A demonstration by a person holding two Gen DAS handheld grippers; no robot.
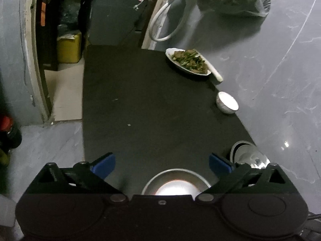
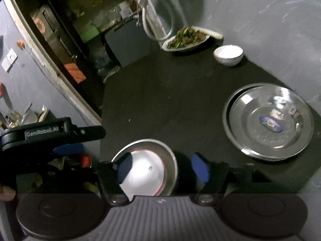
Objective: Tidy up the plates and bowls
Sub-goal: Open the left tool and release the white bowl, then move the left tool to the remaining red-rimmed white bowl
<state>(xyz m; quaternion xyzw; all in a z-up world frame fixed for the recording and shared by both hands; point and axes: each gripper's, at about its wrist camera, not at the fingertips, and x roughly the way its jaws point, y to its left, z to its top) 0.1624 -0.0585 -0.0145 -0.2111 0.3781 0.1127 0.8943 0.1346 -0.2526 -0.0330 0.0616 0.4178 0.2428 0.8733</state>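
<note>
Left wrist view: the left gripper (image 1: 161, 165) has its blue pads spread wide over the black mat (image 1: 140, 110), empty, with a steel bowl (image 1: 176, 181) at 6 o'clock beneath them, untouched. A food plate (image 1: 188, 61) sits at 1 o'clock, a small white bowl (image 1: 227, 102) at 2. Right wrist view: the right gripper (image 2: 162, 169) is parted, clear of the steel bowl (image 2: 148, 166); stacked steel plates (image 2: 268, 120) lie at 3 o'clock.

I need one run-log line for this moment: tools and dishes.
left tool: open, empty | right tool: open, empty | steel bowl: on black mat | steel plates: stacked
</note>
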